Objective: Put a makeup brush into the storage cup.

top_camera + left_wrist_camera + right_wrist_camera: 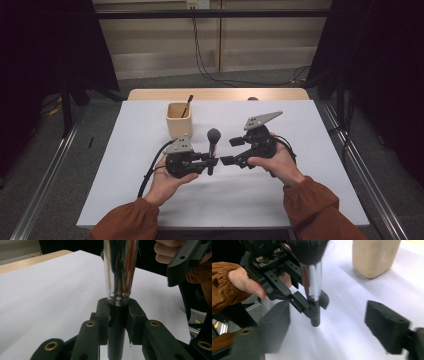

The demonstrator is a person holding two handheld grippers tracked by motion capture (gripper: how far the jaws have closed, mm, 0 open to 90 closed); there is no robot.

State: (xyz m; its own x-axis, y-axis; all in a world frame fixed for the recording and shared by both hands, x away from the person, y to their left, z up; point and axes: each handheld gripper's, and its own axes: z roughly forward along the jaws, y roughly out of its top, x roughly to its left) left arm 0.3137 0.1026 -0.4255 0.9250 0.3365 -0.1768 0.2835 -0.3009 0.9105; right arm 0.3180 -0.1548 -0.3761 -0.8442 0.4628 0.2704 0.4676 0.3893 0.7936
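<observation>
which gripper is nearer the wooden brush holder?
Left. The left gripper, clamped on the makeup brush, sits just in front of the wooden holder; the right gripper, jaws open, is farther off to the side.

The desk (150, 200) carries a white sheet (280, 195) that covers nearly all of its top; a strip of bare wood (220, 94) shows along the far edge, beyond the fingers. A beige holder (179, 120) stands directly on the sheet, past the left fingers (102, 315) and a little to their left, well apart from them. A thin dark stick (188, 106) leans out of the holder's open top. In the right gripper view the holder (374, 257) stands beyond the fingers (387, 325), on the white sheet (352, 305). Under both pairs of fingers the sheet lies flat and bare.
</observation>
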